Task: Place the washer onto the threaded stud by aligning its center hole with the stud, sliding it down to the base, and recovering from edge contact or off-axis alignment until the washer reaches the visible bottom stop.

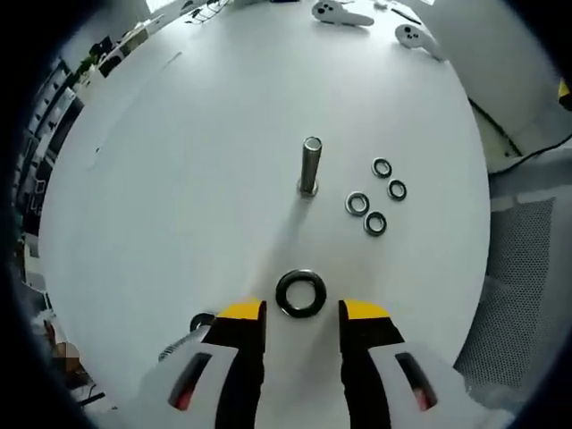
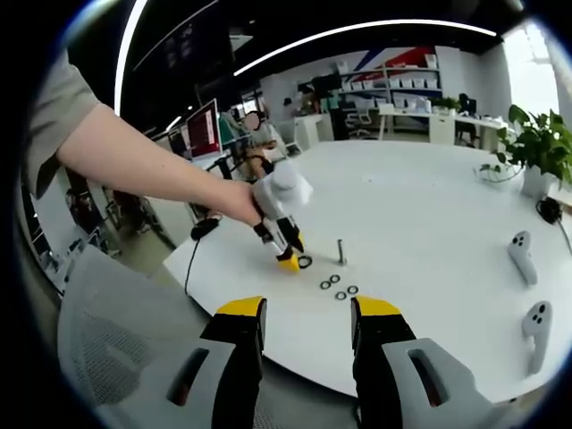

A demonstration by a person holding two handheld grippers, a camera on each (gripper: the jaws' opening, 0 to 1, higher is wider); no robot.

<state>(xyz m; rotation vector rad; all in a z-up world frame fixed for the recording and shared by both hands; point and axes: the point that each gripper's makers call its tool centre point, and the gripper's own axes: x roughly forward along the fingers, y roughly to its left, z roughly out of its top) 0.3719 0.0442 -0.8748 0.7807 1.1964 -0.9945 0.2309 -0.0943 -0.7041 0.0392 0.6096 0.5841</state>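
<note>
Right now, in the left gripper view, the left gripper point(image 1: 302, 315) hovers low over the white table point(image 1: 179, 179) with its yellow-tipped jaws standing apart and nothing between them. A large dark washer point(image 1: 300, 293) lies flat on the table just ahead of the gap, at about 12 o'clock from the fingertips and apart from both. Further along the same line, the threaded stud point(image 1: 310, 166) stands upright on the tabletop, its shaft bare. At roughly 3 o'clock from the stud's base sits a loose cluster of four small washers point(image 1: 375, 196), each lying flat and apart from its neighbours. Near the left jaw, at about 9 o'clock, a small dark ring-like part point(image 1: 202, 321) rests at the table edge (too small to tell what it is). Two white controllers point(image 1: 342, 12) lie at the far side of the table, around 12 o'clock.

In the right gripper view, the right gripper point(image 2: 307, 322) is held well back from the table, jaws apart and empty. Beyond them, at 12 o'clock, a person's bare arm point(image 2: 143, 161) reaches in from 10 o'clock holding the other gripper, whose yellow tips come down beside the large washer, with the stud and the small washers just to the 3 o'clock side. A potted plant point(image 2: 536, 147) stands at the table's far edge, at 2 o'clock.
</note>
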